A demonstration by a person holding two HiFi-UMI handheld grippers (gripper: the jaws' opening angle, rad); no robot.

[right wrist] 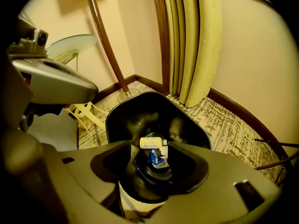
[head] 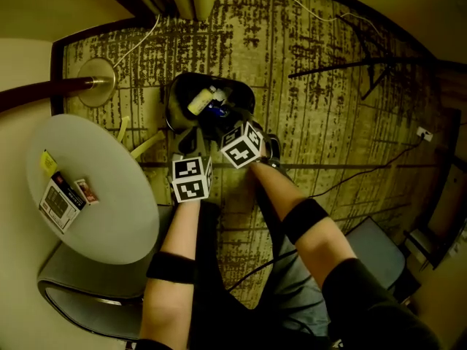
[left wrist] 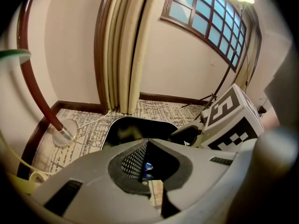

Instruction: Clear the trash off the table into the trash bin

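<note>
Head view: the black trash bin (head: 241,92) is set on the patterned carpet (head: 321,122) beside the round white desk (head: 117,217), on which a box (head: 60,201), a small packet (head: 86,190) and a yellow scrap (head: 48,162) are found. The right tongs (right wrist: 149,146) are spread wide over the bin with nothing gripped, and a small pale bottle (right wrist: 153,143) and a blue wrapper (right wrist: 156,158) are seen below them inside it. The left tongs (left wrist: 146,143) are pressed fully together, empty, beside the right ones.

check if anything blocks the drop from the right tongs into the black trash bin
Nothing visible does: the open right tongs hang over the mouth of the black plastic trash bin; a small pale bottle is inside.
</note>
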